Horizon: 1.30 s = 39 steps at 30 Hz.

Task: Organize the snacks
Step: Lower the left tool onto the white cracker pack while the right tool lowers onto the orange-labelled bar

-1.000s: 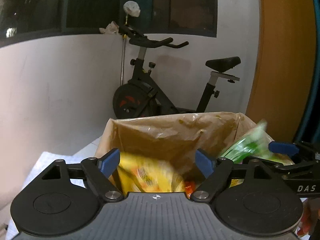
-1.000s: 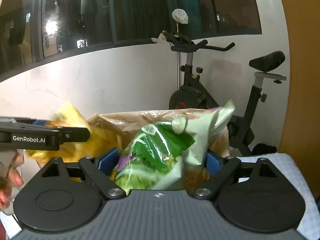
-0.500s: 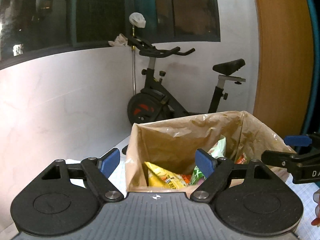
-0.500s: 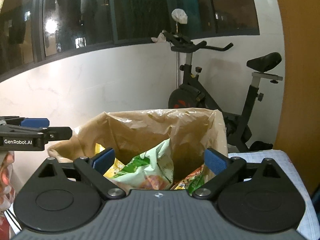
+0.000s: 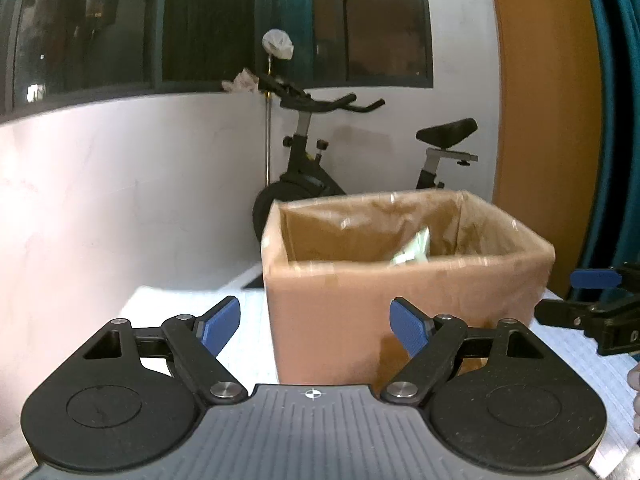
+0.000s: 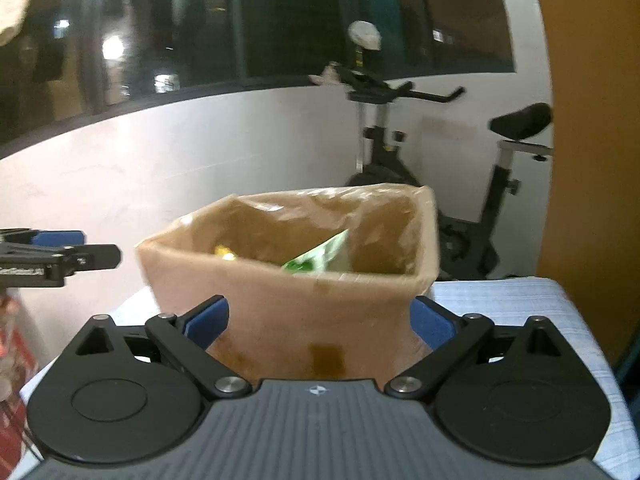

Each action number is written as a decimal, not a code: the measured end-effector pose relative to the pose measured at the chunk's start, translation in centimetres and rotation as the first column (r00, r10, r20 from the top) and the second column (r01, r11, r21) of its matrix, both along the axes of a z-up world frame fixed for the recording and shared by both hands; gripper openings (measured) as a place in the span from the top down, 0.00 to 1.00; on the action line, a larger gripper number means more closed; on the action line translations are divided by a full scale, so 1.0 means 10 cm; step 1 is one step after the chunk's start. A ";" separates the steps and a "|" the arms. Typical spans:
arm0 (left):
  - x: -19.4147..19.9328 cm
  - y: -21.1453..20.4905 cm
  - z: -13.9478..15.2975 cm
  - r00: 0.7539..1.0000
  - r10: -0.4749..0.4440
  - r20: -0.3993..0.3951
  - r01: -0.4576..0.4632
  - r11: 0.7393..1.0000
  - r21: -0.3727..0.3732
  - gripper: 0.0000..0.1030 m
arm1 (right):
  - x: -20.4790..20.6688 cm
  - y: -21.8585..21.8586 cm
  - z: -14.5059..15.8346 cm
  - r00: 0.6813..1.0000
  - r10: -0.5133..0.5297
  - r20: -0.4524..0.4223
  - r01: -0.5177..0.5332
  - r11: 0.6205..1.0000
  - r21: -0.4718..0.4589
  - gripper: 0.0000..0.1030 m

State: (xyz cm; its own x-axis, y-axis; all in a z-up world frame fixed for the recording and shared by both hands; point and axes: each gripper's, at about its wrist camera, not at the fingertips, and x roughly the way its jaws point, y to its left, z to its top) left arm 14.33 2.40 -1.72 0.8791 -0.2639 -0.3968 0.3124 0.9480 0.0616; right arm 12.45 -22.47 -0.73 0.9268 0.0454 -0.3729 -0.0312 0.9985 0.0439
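A brown cardboard box lined with clear plastic stands on the white table; it also shows in the right wrist view. A green and white snack bag sticks up inside it, with a bit of yellow bag beside it; the pale bag tip shows in the left wrist view. My left gripper is open and empty, in front of the box's near side. My right gripper is open and empty, close to the box's front wall. Each gripper shows in the other's view, at the right edge and left edge.
A black exercise bike stands behind the box against the white wall, also in the right wrist view. An orange panel rises at the right. A red packet lies at the far left. White cloth covers the table.
Both grippers let go of their bags, the yellow one from the left and the green one from the right, into the box. Both have since pulled back and lower, away from the box.
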 end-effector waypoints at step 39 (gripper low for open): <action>0.05 -0.43 -1.50 0.937 -0.177 -0.302 0.168 0.984 -0.053 0.31 | -0.18 0.15 -1.71 0.964 -0.080 -0.252 0.057 0.994 -0.095 0.46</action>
State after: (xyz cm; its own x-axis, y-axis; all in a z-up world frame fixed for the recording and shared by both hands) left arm 14.80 -1.86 -16.72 0.6576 -0.4145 -0.6291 0.4712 0.8779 -0.0858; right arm 10.65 -20.95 -17.84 0.8002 -0.0578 -0.5970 0.0386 0.9982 -0.0449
